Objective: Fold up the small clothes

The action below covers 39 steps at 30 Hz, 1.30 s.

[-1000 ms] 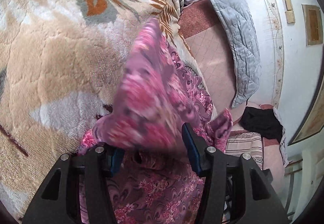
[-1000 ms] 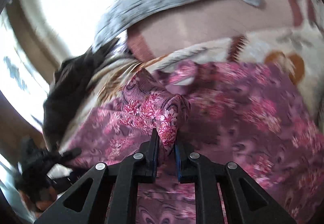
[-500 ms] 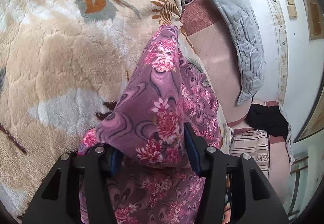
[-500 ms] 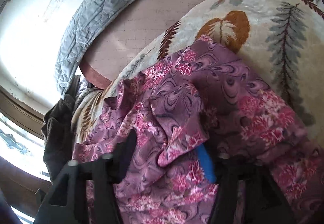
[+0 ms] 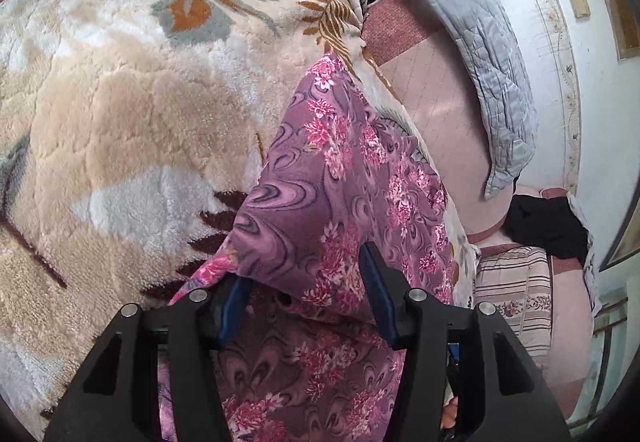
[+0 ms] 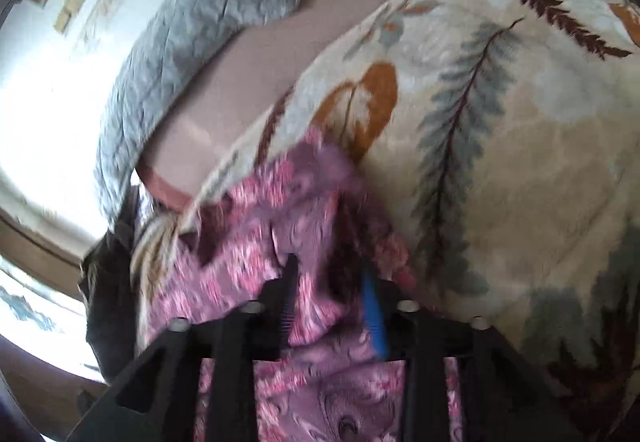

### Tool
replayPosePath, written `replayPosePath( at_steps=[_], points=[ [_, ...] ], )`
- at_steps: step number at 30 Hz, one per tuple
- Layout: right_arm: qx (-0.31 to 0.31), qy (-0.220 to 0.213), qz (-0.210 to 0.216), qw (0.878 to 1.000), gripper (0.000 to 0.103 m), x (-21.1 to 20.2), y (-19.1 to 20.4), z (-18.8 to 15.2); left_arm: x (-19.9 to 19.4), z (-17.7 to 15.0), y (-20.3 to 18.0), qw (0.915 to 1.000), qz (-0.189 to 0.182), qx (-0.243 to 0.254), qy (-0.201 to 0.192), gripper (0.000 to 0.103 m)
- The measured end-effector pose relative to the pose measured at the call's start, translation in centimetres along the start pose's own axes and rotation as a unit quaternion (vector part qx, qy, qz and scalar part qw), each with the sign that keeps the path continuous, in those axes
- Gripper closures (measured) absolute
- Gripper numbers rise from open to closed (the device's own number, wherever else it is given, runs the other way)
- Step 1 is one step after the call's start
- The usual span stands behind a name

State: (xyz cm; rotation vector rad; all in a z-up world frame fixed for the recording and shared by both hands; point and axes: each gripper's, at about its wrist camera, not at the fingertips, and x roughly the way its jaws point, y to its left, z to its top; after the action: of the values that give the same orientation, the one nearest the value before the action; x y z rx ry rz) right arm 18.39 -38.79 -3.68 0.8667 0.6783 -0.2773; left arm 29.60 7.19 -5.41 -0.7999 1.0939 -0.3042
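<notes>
Your left gripper (image 5: 306,294) stands half open with a fold of the purple floral garment (image 5: 340,178) draped between its blue pads, though whether they pinch the cloth cannot be told. Your right gripper (image 6: 330,292) has just been opening, its jaws now apart with the same garment (image 6: 280,210) bunched loosely between them, blurred. The garment lies on the leaf-patterned plush blanket (image 5: 120,114) covering the bed, near its edge beside a grey quilted pillow (image 5: 480,54).
</notes>
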Motion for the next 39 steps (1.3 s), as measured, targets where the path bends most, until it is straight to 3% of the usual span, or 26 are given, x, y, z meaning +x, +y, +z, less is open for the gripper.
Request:
replayPosePath(
  at_steps=[3,5,8,10,11,12,13,16,17,19,21,23,25,29,33,35,39],
  points=[
    [-0.009,0.01,-0.018,1.0,0.06,1.6,0.6,1.2,0.1,0.0,-0.2,0.9999,0.007,0.008,-0.003,0.052],
    [-0.055,0.036,-0.014,0.998,0.098,2.9,2.2,2.0,0.1,0.0,-0.4,0.9999,0.01,0.012,-0.004,0.052],
    [-0.097,-0.026,0.016,0.995,0.101,1.0,4.4,2.5,0.2,0.1,-0.3,0.9999,0.009,0.011,-0.003,0.052],
    [-0.079,-0.006,0.003,0.997,0.095,1.9,3.7,2.6,0.4,0.2,-0.3,0.9999,0.009,0.01,-0.001,0.052],
    [-0.076,0.027,-0.019,0.997,0.095,3.0,2.9,2.4,0.4,0.2,-0.3,0.9999,0.01,0.011,-0.001,0.052],
    [-0.077,0.087,-0.065,0.991,0.098,4.7,1.8,2.0,0.4,0.2,-0.4,0.9999,0.011,0.013,0.0,0.052],
    [-0.08,0.098,-0.067,0.99,0.1,5.2,1.5,1.8,0.4,0.2,-0.5,0.9998,0.012,0.016,0.001,0.052],
    [-0.089,0.035,-0.059,0.994,0.09,1.3,2.0,2.0,0.3,0.2,-0.6,0.9996,0.015,0.023,0.0,0.052],
    [-0.093,0.018,-0.023,0.995,0.088,-0.3,2.3,1.7,0.4,0.1,-0.8,0.9995,0.018,0.027,-0.001,0.052],
    [-0.102,0.015,0.004,0.995,0.072,-1.6,2.6,0.7,0.5,-0.3,-1.4,0.9983,0.034,0.047,-0.007,0.052],
    [-0.13,0.054,0.001,0.99,0.071,-0.7,2.7,-0.9,0.7,-0.7,-1.9,0.9961,0.05,0.072,-0.013,0.052],
    [-0.166,0.122,-0.06,0.977,0.074,1.9,2.7,-2.9,0.9,-1.3,-2.4,0.9923,0.069,0.101,-0.019,0.052],
    [-0.181,0.098,-0.067,0.976,0.072,0.9,3.3,-3.7,0.9,-2.1,-3.1,0.9873,0.095,0.126,-0.012,0.051],
    [-0.188,0.151,-0.088,0.966,0.069,-1.0,4.1,-4.8,-0.3,-4.5,-3.9,0.9831,0.112,0.143,0.02,0.051],
    [-0.231,0.207,-0.107,0.945,0.056,-4.1,3.0,-7.6,-1.8,-8.5,-4.9,0.9625,0.169,0.207,0.046,0.051],
    [-0.253,0.224,-0.12,0.933,0.056,-5.8,1.9,-9.2,-2.4,-10.5,-4.8,0.9543,0.186,0.226,0.06,0.051],
    [-0.269,0.218,-0.124,0.93,0.056,-9.8,-0.3,-10.9,-4.6,-13.8,-5.0,0.9414,0.209,0.257,0.06,0.051]
  ],
)
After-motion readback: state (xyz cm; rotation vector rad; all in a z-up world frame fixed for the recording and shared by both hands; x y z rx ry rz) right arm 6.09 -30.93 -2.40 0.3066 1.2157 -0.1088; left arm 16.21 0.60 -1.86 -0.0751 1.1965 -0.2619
